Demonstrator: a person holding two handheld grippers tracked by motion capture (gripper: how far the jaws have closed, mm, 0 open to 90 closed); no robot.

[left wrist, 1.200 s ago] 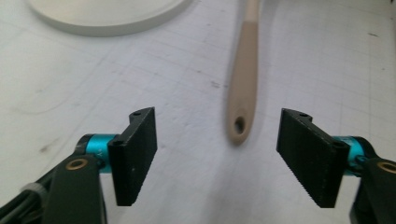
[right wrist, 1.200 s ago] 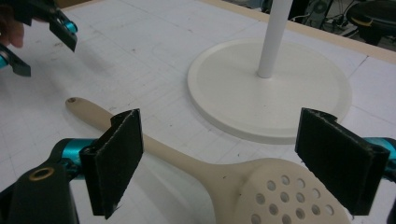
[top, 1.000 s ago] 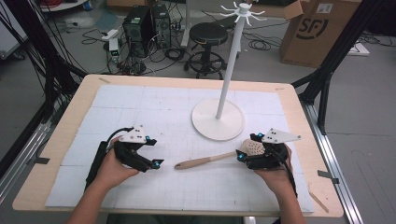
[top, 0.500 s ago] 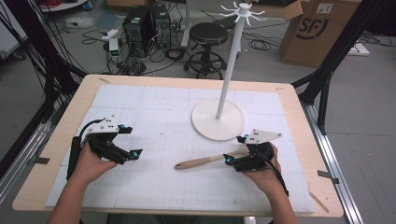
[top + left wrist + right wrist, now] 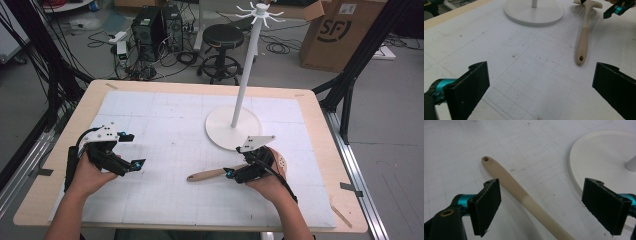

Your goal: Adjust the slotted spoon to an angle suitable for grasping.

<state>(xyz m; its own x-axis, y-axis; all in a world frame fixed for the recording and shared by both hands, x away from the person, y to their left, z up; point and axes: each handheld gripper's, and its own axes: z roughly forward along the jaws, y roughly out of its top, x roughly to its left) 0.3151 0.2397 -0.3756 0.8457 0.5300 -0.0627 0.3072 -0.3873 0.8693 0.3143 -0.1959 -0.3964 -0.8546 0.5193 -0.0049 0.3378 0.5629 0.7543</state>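
A utensil with a pale wooden handle [image 5: 212, 174] lies on the white mat; its perforated head [image 5: 283, 162] is partly hidden by the person's right hand. My right gripper [image 5: 240, 161] hovers over the handle [image 5: 506, 178], open, with wide jaws on either side of it [image 5: 541, 195] and neither pad pressing. My left gripper [image 5: 132, 149] sits at the mat's left, well apart from the handle's holed end [image 5: 581, 58]. Its jaws have just been opening and stand wide [image 5: 541, 72], with only bare mat between them.
A white hook stand [image 5: 245, 75] rises from a round base [image 5: 220, 127] just beyond the utensil, close to the right gripper [image 5: 616, 10]. The base's rim [image 5: 599, 155] lies right of the handle. The wooden table edge [image 5: 320, 150] frames the mat.
My left gripper has drawn back to the left, away from the handle's end, and its jaws have widened. My right gripper has slid left from the utensil's head to over the handle.
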